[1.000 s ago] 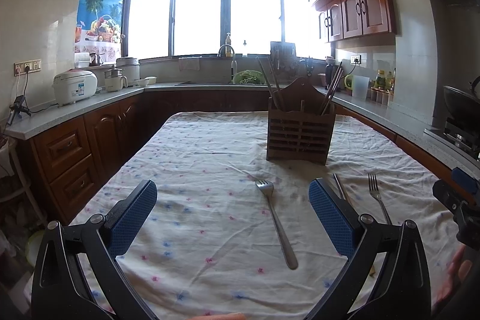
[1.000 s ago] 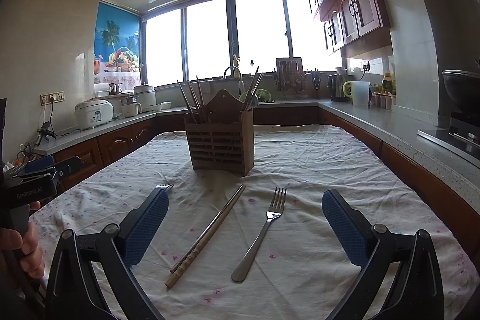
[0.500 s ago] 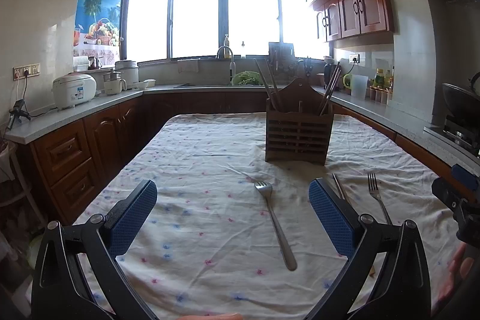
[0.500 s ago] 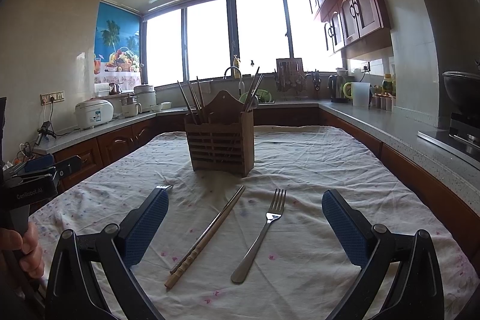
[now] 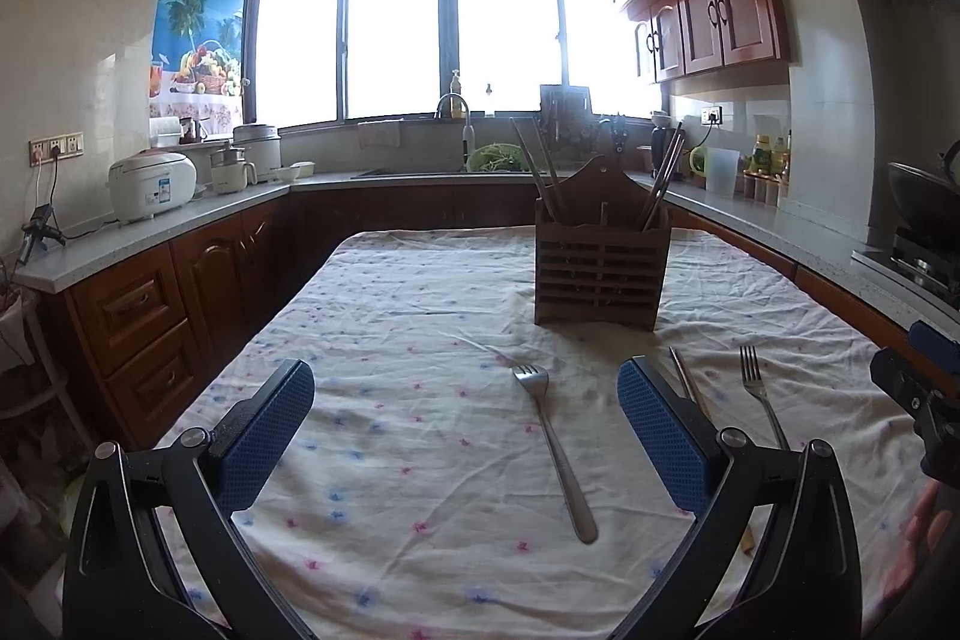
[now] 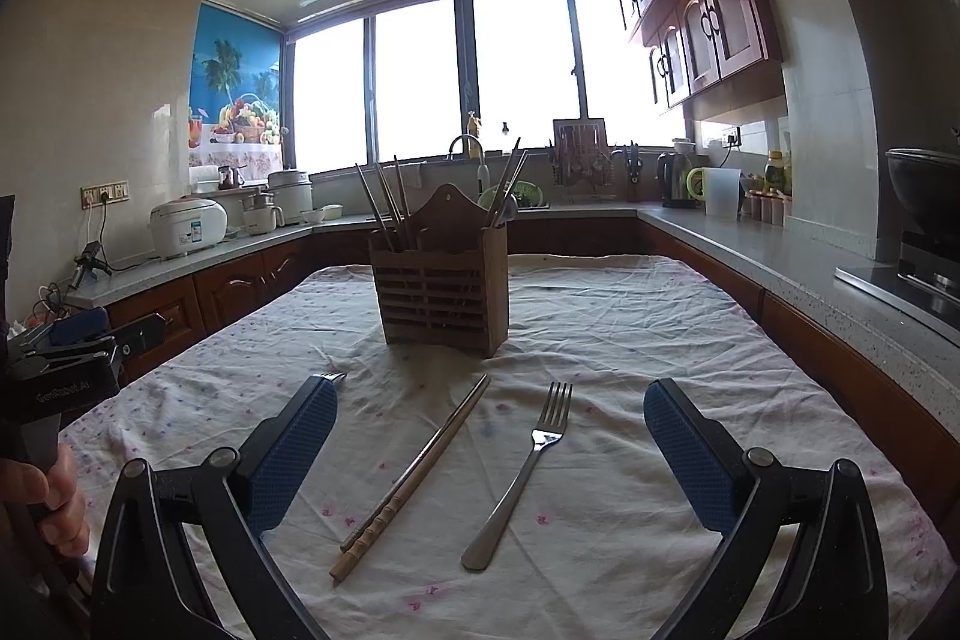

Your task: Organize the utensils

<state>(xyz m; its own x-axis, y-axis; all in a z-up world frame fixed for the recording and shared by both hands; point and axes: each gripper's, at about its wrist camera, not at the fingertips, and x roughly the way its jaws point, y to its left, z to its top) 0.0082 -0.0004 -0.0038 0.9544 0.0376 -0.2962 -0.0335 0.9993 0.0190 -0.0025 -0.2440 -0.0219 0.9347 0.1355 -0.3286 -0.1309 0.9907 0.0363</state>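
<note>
A wooden utensil holder (image 5: 601,259) with chopsticks in it stands mid-table; it also shows in the right wrist view (image 6: 441,289). A steel fork (image 5: 555,448) lies between my left gripper's (image 5: 465,430) open, empty fingers. A second fork (image 6: 521,472) and a pair of chopsticks (image 6: 414,475) lie side by side between my right gripper's (image 6: 489,451) open, empty fingers. In the left wrist view the second fork (image 5: 757,397) and the chopsticks (image 5: 684,379) lie to the right, the chopsticks partly hidden behind the right finger. Both grippers hover above the near table end.
The table wears a white cloth (image 5: 420,340) with small coloured dots. Kitchen counters run around it, with a rice cooker (image 5: 153,184) on the left and a stove (image 6: 918,274) on the right. The other handheld gripper (image 6: 60,376) shows at each view's edge.
The left gripper's view has shifted very slightly. The right gripper and all utensils have stayed where they were.
</note>
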